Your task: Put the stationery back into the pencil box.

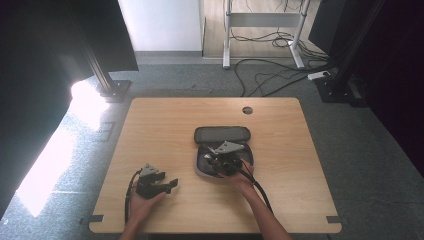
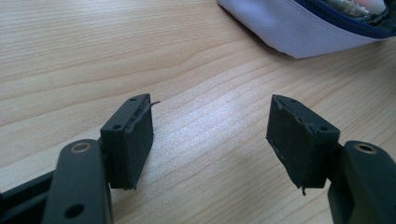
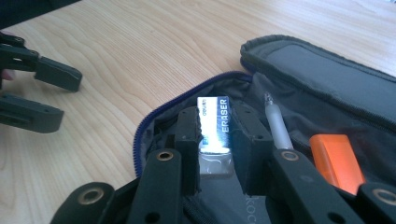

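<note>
An open grey pencil case [image 1: 241, 156] with a blue zip lies in the middle of the table, its lid [image 1: 221, 134] folded back. My right gripper [image 1: 220, 162] reaches into it. In the right gripper view its jaws [image 3: 217, 117] are shut on a white and blue eraser [image 3: 215, 133] that stands upright over the case's inside. Beside the eraser lie a frosted pen [image 3: 279, 130] and an orange block [image 3: 337, 161]. My left gripper [image 1: 172, 185] rests on the wood at the front left, open, with bare table between its pads [image 2: 210, 140].
The wooden table [image 1: 165, 120] has a cable hole [image 1: 247, 110] at its far edge. The case's pale outer wall [image 2: 299, 32] lies ahead and to the right of the left gripper. Black frame posts and floor cables stand beyond the table.
</note>
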Demonstrator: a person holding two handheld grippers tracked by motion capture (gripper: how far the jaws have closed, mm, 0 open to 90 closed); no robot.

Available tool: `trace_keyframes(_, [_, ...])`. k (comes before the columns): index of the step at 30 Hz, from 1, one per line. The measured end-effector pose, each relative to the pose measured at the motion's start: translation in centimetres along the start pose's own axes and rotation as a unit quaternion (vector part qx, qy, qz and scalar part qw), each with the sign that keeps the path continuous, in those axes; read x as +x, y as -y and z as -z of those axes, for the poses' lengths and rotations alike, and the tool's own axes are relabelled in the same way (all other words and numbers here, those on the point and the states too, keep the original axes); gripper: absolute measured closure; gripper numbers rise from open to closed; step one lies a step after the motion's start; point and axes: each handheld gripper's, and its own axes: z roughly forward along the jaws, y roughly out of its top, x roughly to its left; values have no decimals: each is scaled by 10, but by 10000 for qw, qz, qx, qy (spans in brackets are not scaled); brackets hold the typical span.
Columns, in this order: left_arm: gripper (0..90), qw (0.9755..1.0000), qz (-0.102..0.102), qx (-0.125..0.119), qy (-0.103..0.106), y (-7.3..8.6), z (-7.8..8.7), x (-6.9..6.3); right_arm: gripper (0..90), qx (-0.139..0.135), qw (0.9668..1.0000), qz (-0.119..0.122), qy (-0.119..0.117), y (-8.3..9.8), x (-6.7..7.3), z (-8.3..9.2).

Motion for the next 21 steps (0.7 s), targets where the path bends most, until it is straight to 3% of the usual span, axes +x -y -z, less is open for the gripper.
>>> trace_keyframes(9, [321, 10000, -10, 23, 61, 0, -2, -3, 719, 172, 9997, -137, 51, 3, -7, -10])
trace_keyframes(21, [321, 10000, 5, 22, 23, 0, -1, -1, 716, 543, 9982, -148, 204, 7, -10, -24])
